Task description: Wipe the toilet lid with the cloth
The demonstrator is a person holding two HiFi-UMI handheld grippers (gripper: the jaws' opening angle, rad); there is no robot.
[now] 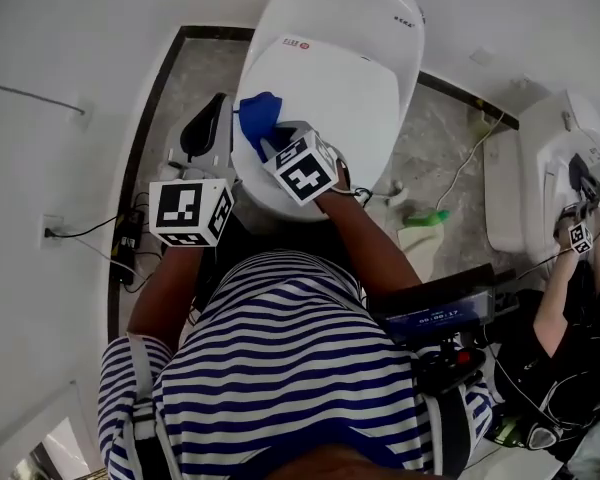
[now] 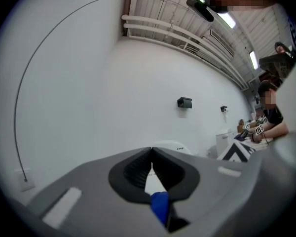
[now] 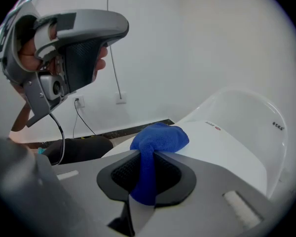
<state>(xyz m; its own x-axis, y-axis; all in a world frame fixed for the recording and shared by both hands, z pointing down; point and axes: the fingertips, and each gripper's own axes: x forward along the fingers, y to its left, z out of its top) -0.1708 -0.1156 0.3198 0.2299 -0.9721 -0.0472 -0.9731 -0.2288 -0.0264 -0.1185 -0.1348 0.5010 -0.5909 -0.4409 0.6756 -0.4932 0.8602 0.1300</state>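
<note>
1. Presently, toilet lid (image 1: 330,108): white, lowered flat on the bowl, in the middle of the scene ahead of the person. No dirt or wet streak can be made out on it.
2. Cloth (image 3: 160,137): blue, bunched into a wad over the near-left part of the lid, close to its left rim. Whether it presses on the surface cannot be told.
3. Right gripper (image 3: 147,154): jaws closed tight on a narrow fold of the cloth, with the wad spilling out beyond the tips.
4. Left gripper (image 2: 151,151): raised to the left of the toilet, aimed at the white wall, jaw tips touching. A blue scrap shows low in the gap, probably the cloth seen beyond. It appears to hold nothing.
5. Black object (image 1: 202,128): on the floor just left of the bowl, type unclear.
6. Stage, judged: wiping is at its start or early, with most of the lid unreached.
7. Risk 1: only a thin fold is pinched, so dragging under pressure could pull the cloth free.
8. Risk 2: the wad gives a small contact patch, so strokes may leave strips unwiped.
9. Risk 3: pushing too low could bring the hard jaw tips onto the plastic and scuff it.
10. Risk 4: working this near the left rim, a stroke could run off the edge.
</note>
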